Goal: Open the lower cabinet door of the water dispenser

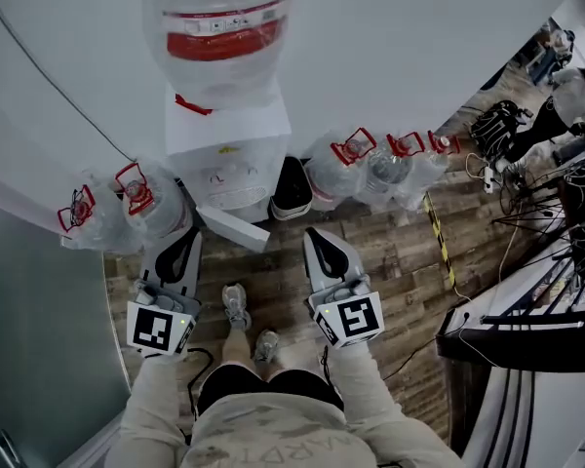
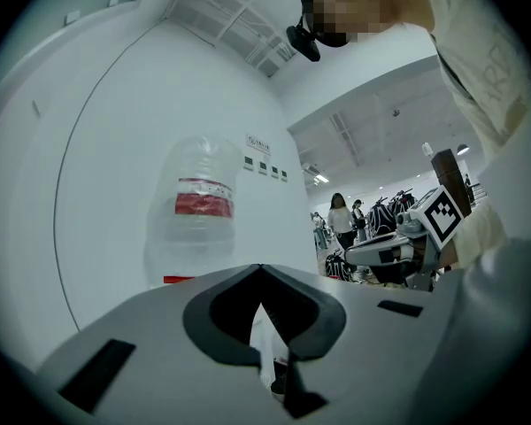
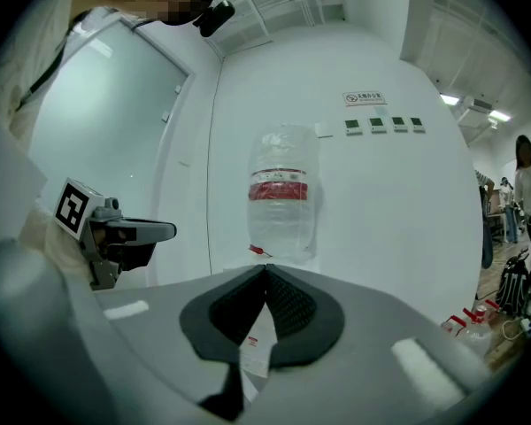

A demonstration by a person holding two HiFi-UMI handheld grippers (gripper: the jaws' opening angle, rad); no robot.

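The white water dispenser stands against the wall with a clear bottle with a red label on top. A white panel juts out from its foot toward me; it looks like the lower door standing ajar. My left gripper and right gripper hang level in front of it, side by side, both shut and holding nothing. Neither touches the dispenser. Past the left gripper's closed tips I see the bottle. The right gripper also faces the bottle.
Several spare water bottles with red handles stand on the wood floor at the left and the right of the dispenser. A black object sits beside its base. Yellow-black tape and a desk with cables lie right.
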